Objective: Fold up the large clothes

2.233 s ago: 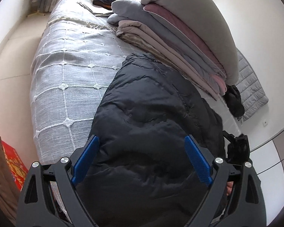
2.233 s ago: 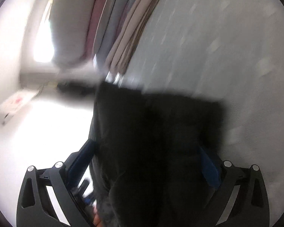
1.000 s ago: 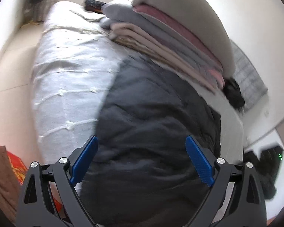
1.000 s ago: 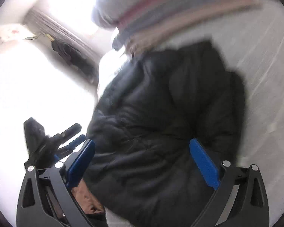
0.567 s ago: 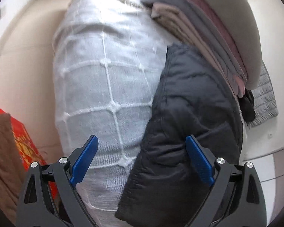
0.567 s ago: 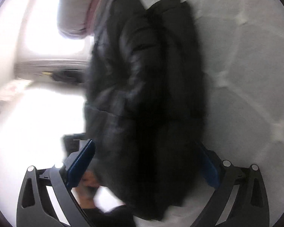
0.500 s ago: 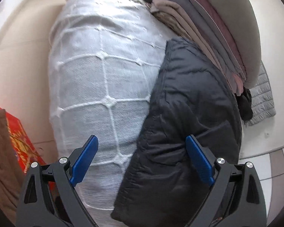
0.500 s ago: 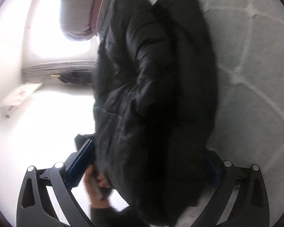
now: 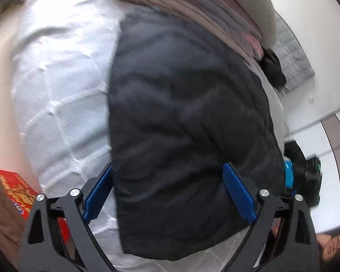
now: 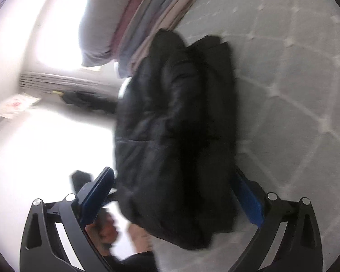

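Note:
A black puffer jacket (image 9: 188, 122) lies folded in a thick bundle on the white quilted bed cover (image 9: 56, 79). It also shows in the right wrist view (image 10: 176, 140). My left gripper (image 9: 167, 195) is open, its blue fingers either side of the jacket's near end. My right gripper (image 10: 172, 199) is open too, straddling the jacket's near end from the other side. Both views are blurred. Neither gripper holds cloth.
A stack of folded blankets and a pillow (image 9: 206, 13) lies beside the jacket, also in the right wrist view (image 10: 133, 22). A red box (image 9: 15, 190) stands by the bed. A grey mat (image 9: 292, 63) and a dark garment (image 9: 272, 68) lie on the floor.
Both grippers have swung around over the folded jacket. The left gripper moved right, so the jacket now lies between its fingers. The jacket itself stays on the bed.

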### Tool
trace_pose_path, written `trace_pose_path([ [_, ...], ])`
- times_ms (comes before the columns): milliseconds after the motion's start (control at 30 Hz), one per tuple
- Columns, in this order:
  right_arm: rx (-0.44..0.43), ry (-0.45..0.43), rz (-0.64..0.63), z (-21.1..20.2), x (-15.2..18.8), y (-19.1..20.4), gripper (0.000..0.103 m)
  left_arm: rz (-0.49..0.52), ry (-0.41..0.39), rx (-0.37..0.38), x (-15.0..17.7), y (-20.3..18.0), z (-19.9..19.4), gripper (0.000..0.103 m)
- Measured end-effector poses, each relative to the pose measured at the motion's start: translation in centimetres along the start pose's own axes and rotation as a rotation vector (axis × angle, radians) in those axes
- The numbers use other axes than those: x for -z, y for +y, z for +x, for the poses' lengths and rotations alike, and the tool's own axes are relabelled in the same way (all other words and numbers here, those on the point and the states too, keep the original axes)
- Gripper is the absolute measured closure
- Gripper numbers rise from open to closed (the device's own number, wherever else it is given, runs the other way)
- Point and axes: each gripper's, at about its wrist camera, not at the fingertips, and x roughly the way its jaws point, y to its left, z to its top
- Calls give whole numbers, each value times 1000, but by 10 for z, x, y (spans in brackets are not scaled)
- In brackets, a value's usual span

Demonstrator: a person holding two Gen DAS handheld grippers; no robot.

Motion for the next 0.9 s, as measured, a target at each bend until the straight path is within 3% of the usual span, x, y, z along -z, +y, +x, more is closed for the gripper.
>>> trace_pose_path([
  [100, 141, -191, -119, -16, 14, 21, 6, -58, -97, -27, -2, 9, -17, 13],
  [233, 147, -285, -302, -21, 22, 69, 6, -90, -241, 32, -3, 9, -40, 13],
  [333, 135, -223, -439, 3, 29, 107, 6, -33, -289, 88, 2, -8, -47, 13],
  [400, 153, -120, -445, 36, 35, 108, 6, 5, -278, 107, 5, -17, -43, 13],
  [467, 213, 21, -370, 78, 39, 85, 6, 35, -227, 109, 8, -26, -30, 13],
  [533, 247, 78, -369, 102, 43, 75, 6, 61, -116, 56, 8, -25, -5, 13],
  [567, 256, 81, -376, 105, 42, 79, 6, 77, -94, -8, 10, -27, 6, 13],
  [633, 237, 55, -389, 100, 35, 100, 6, 82, -102, -54, 11, -31, 8, 13],
  [767, 226, -124, -525, 97, 4, 157, 6, 47, -224, -28, 4, -35, -21, 13],
  [900, 326, -163, -544, 149, -56, 194, 6, 16, -307, 23, -5, -41, -32, 13],
])
